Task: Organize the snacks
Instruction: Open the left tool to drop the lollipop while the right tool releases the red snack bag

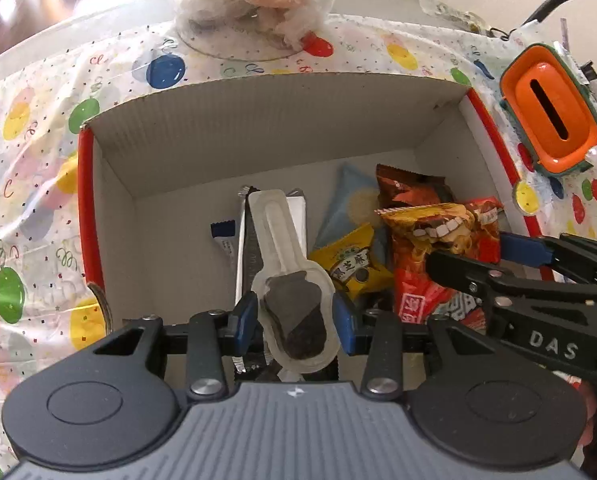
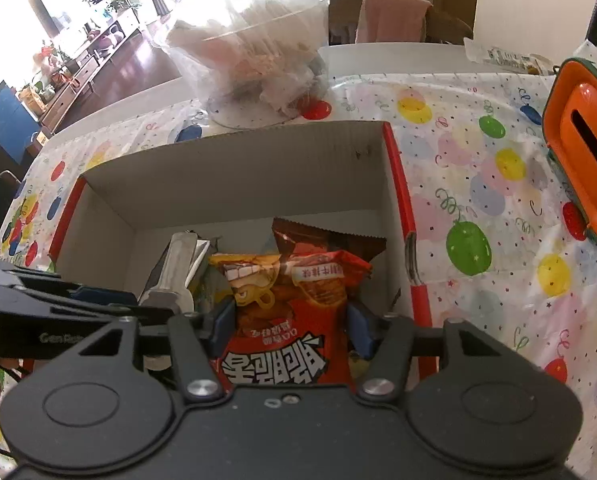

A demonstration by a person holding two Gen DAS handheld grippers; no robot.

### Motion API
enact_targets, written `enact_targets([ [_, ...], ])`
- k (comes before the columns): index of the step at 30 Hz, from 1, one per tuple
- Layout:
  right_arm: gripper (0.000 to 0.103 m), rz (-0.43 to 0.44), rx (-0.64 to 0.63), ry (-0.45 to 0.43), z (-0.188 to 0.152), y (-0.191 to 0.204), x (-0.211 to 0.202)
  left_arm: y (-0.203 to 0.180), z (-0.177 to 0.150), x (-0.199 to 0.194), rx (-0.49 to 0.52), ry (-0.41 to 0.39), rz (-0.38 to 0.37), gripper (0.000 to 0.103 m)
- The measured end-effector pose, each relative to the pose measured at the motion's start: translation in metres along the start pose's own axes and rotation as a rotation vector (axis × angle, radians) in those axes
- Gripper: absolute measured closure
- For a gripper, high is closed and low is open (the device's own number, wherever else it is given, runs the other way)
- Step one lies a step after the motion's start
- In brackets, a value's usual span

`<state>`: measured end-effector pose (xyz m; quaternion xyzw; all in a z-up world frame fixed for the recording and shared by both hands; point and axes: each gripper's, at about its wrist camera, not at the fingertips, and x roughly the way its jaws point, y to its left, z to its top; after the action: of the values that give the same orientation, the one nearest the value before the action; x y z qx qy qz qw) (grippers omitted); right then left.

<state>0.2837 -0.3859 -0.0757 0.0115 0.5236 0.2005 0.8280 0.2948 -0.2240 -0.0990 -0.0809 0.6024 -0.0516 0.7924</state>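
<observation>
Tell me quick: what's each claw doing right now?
Left claw: closed on the clear spoon-shaped pack, over the box.
Right claw: red snack bag between its pads; firm grip cannot be told.

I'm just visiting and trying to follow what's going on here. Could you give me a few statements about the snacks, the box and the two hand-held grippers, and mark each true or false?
1. The left hand-held gripper holds a clear spoon-shaped pack with a dark filling. True.
2. The cardboard box is empty. False: several snack packets lie inside it.
3. The right hand-held gripper has a red snack bag between its fingers. True.
4. The orange container sits inside the box. False: it stands outside, on the balloon-print tablecloth.
5. A yellow packet lies in the box. True.
</observation>
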Motion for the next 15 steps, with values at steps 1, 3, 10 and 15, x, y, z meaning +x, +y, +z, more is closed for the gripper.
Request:
enact_targets([
  [1,0.045,0.0,0.003,0.0,0.0,0.0,0.0,-0.001,-0.002,-0.002,0.001,-0.005,-0.001,0.062],
  [3,0.045,0.007,0.008,0.003,-0.001,-0.001,-0.001,0.0,-0.005,-0.005,-0.001,-0.013,-0.003,0.058],
  [10,0.04,0.021,0.02,-0.024,-0.007,0.004,-0.017,0.003,-0.016,-0.023,0.01,-0.068,-0.043,0.048],
  [15,0.036,0.024,0.023,-0.06,-0.015,0.011,-0.035,0.006,-0.026,-0.043,0.038,-0.131,-0.053,0.044],
])
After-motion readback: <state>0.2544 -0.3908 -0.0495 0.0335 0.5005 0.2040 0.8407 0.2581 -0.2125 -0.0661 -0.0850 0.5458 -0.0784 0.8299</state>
